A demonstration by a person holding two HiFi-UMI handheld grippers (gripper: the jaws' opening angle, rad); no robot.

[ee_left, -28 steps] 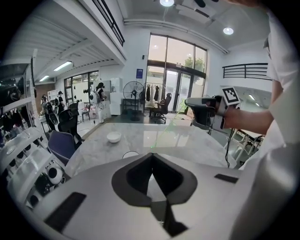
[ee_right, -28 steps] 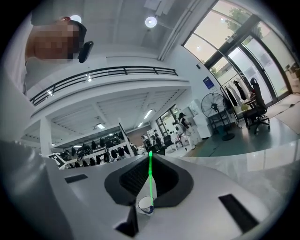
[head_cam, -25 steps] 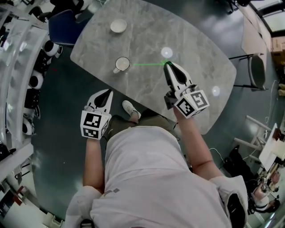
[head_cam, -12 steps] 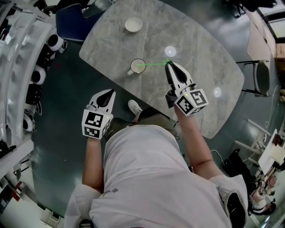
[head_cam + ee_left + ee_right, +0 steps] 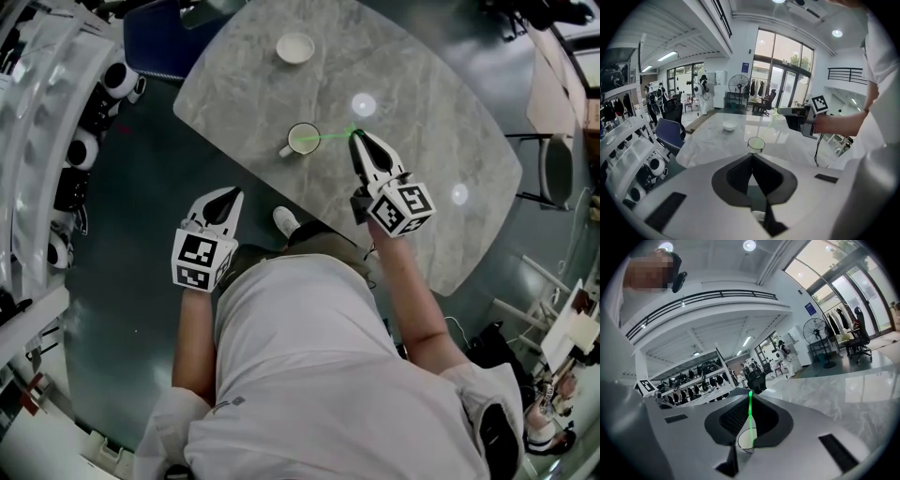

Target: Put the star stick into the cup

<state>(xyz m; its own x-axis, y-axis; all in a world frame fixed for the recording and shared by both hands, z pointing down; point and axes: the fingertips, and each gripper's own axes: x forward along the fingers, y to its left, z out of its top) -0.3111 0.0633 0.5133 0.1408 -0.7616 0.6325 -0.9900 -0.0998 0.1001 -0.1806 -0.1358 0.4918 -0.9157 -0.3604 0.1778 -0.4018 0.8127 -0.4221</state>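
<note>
In the head view, the person is reaching the right gripper (image 5: pixel 358 137) out over the marble table (image 5: pixel 422 94) and holding the green star stick (image 5: pixel 328 138) nearly level. This seems meant to bring its far end over the mouth of the cup (image 5: pixel 302 143), which is standing near the table's front edge. That end is lying across the cup's rim in this view, though whether it is dipping inside cannot be told. The left gripper (image 5: pixel 225 195) is hanging low beside the person's body, off the table and well apart from the cup, apparently just kept out of the way. A small bowl (image 5: pixel 295 47) is sitting farther back and playing no part. In the left gripper view, the jaws are meeting at their tips with nothing between them, so this tool is closed and empty. The cup (image 5: pixel 756 144) is showing just beyond them, and the right gripper (image 5: pixel 799 117) is coming in from the side with the stick (image 5: pixel 771 123) slanting down toward it. In the right gripper view, the jaws are pinching together on the star stick (image 5: pixel 750 420), which is running straight out between them. Its outer part is overlapping the round rim of the cup (image 5: pixel 739 442), so the aim is looking good and the stick probably needs tilting down before it is released.
</note>
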